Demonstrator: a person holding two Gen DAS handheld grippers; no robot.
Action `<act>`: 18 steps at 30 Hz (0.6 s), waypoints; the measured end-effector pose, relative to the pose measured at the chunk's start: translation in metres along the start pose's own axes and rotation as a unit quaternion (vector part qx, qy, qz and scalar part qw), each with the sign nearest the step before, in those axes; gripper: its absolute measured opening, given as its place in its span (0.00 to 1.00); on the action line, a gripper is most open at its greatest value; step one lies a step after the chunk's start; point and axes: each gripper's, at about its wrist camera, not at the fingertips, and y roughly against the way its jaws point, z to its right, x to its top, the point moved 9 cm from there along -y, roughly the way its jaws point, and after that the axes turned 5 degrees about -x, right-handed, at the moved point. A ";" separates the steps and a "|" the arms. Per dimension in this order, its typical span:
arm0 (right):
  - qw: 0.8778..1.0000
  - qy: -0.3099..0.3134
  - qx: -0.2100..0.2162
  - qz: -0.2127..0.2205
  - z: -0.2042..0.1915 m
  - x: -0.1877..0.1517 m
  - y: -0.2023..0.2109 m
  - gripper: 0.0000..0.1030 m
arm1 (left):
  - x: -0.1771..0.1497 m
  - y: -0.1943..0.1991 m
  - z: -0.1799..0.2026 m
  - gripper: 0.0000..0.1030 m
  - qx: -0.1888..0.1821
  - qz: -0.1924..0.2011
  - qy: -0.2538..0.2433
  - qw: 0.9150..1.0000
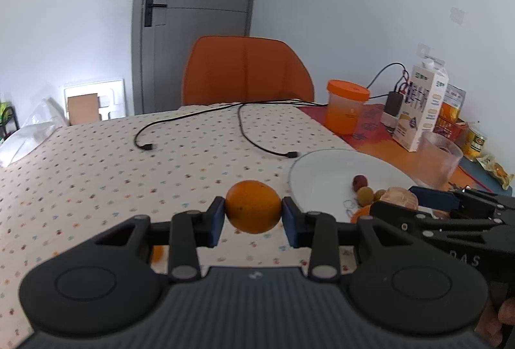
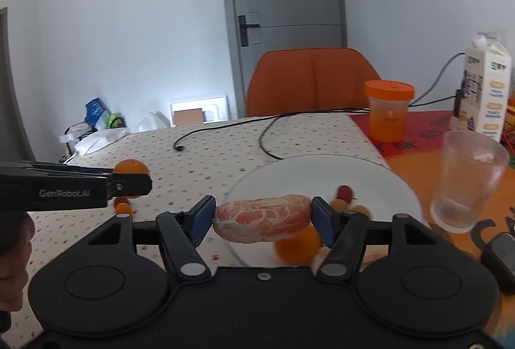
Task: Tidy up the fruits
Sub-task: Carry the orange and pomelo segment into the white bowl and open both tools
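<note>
My left gripper (image 1: 253,217) is shut on a whole orange (image 1: 253,206), held above the dotted tablecloth left of the white plate (image 1: 325,168). My right gripper (image 2: 262,221) is shut on a peeled pomelo segment (image 2: 262,218), held over the near edge of the plate (image 2: 309,175). On the plate lie a red fruit (image 2: 344,192), small yellow-brown fruits (image 1: 365,195) and an orange (image 2: 297,247) under the segment. Small orange fruits (image 2: 123,207) lie on the cloth under the left gripper.
Two black cables (image 1: 257,136) cross the table. An orange-lidded jar (image 2: 388,110), a milk carton (image 2: 486,91) and a clear plastic cup (image 2: 466,181) stand at the right. An orange chair (image 1: 246,72) is behind the table. A dark object (image 2: 502,255) lies near right.
</note>
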 end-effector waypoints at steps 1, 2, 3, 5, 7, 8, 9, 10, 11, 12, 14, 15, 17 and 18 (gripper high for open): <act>1.000 -0.003 -0.004 0.000 0.004 0.000 0.000 0.60 | 0.001 -0.002 0.003 0.36 -0.003 -0.001 -0.003 1.000; 1.000 -0.004 -0.007 0.000 0.009 0.000 -0.001 0.61 | 0.003 -0.005 0.006 0.35 -0.005 -0.001 -0.006 1.000; 1.000 -0.006 -0.010 0.001 0.013 -0.001 -0.001 0.60 | 0.004 -0.007 0.008 0.36 -0.006 -0.001 -0.007 1.000; 1.000 -0.010 -0.014 0.000 0.020 0.000 -0.003 0.60 | 0.008 -0.012 0.011 0.35 -0.009 -0.002 -0.008 1.000; 1.000 -0.010 -0.019 0.001 0.026 0.000 -0.006 0.60 | 0.012 -0.017 0.014 0.35 -0.011 -0.002 -0.011 1.000; 1.000 -0.012 -0.020 0.000 0.029 0.000 -0.008 0.60 | 0.013 -0.020 0.017 0.35 -0.013 -0.002 -0.013 1.000; 1.000 -0.013 -0.021 0.000 0.032 0.000 -0.009 0.60 | 0.014 -0.023 0.019 0.35 -0.014 -0.002 -0.015 1.000; 1.000 -0.014 -0.022 0.000 0.035 0.000 -0.011 0.60 | 0.015 -0.026 0.022 0.36 -0.016 -0.003 -0.017 1.000; 1.000 -0.015 -0.024 0.000 0.037 0.000 -0.012 0.60 | 0.016 -0.029 0.025 0.36 -0.018 -0.005 -0.019 1.000; 1.000 -0.017 -0.024 0.000 0.039 0.000 -0.013 0.60 | 0.016 -0.032 0.027 0.36 -0.020 -0.006 -0.021 1.000; 1.000 -0.018 -0.025 0.000 0.043 0.001 -0.016 0.60 | 0.016 -0.038 0.033 0.36 -0.025 -0.009 -0.025 0.999; 0.999 -0.019 -0.025 0.000 0.045 0.001 -0.018 0.60 | 0.015 -0.041 0.035 0.36 -0.027 -0.011 -0.026 0.999; 0.999 -0.021 -0.025 0.000 0.047 0.003 -0.020 0.61 | 0.013 -0.048 0.040 0.36 -0.032 -0.017 -0.030 0.999; 0.999 -0.022 -0.024 0.001 0.049 0.004 -0.022 0.60 | 0.012 -0.051 0.042 0.36 -0.033 -0.020 -0.031 0.999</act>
